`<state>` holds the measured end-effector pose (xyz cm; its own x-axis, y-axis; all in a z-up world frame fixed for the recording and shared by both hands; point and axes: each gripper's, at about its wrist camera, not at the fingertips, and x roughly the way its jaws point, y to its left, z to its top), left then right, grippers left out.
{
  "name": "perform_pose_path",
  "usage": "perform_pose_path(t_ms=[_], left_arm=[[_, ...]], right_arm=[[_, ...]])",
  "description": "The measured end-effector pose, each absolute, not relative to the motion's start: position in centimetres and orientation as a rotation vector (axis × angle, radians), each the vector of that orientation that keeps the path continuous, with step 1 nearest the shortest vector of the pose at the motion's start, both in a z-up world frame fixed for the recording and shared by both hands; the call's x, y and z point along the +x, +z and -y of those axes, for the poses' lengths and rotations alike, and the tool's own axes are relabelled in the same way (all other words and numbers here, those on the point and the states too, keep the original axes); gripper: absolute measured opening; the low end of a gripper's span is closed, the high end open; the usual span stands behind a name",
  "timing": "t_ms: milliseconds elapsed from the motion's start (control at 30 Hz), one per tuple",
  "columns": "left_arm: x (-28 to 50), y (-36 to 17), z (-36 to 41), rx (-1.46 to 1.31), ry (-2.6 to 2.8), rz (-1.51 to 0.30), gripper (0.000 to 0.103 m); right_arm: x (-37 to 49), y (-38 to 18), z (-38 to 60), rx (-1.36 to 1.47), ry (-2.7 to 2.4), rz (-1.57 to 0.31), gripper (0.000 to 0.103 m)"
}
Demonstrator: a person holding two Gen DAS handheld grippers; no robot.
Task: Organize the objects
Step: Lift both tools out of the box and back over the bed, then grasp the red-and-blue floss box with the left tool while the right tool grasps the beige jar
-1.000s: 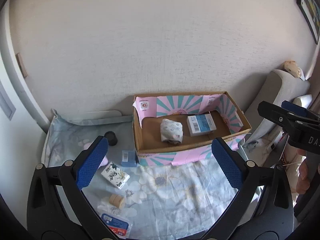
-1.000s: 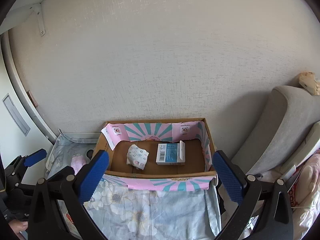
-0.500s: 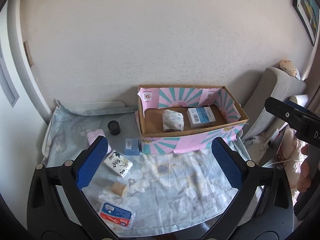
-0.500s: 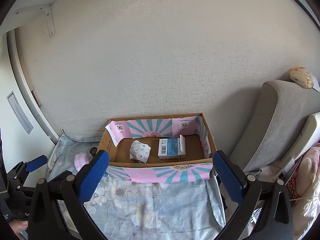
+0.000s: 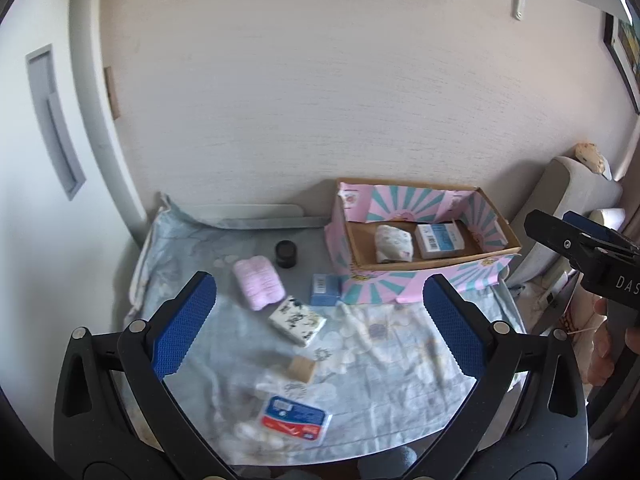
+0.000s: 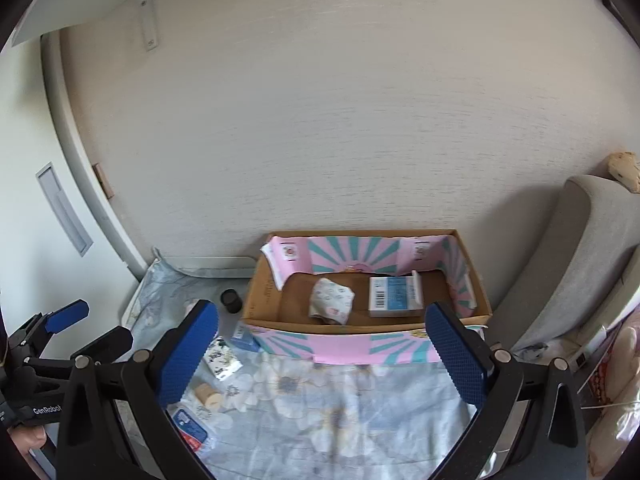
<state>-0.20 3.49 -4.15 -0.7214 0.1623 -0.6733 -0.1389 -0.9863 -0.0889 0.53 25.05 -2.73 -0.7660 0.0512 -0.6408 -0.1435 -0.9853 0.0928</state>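
Left wrist: left hand-held gripper (image 5: pixel 316 326) gapes wide over floral cloth (image 5: pixel 380 344); right hand-held gripper (image 6: pixel 322 354) likewise wide, empty

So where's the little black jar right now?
In the left wrist view, the black jar stands on the flowery cloth, left of the cardboard box, just behind the pink pack.
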Motion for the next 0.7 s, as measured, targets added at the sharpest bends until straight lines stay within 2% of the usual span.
perform_pose_path(t_ms=[467, 700], left_arm=[[0.3, -4.2, 3.2, -1.09, 2.783, 0.08, 0.103], [0.1, -5.7, 3.2, -1.112, 2.672, 0.036, 0.103]], right_arm=[[-1.6, -2.7, -18.9, -1.04, 2.91, -0.2, 0.103], [-3.7, -4.2, -17.3, -1.195, 2.947, -0.214, 0.103]])
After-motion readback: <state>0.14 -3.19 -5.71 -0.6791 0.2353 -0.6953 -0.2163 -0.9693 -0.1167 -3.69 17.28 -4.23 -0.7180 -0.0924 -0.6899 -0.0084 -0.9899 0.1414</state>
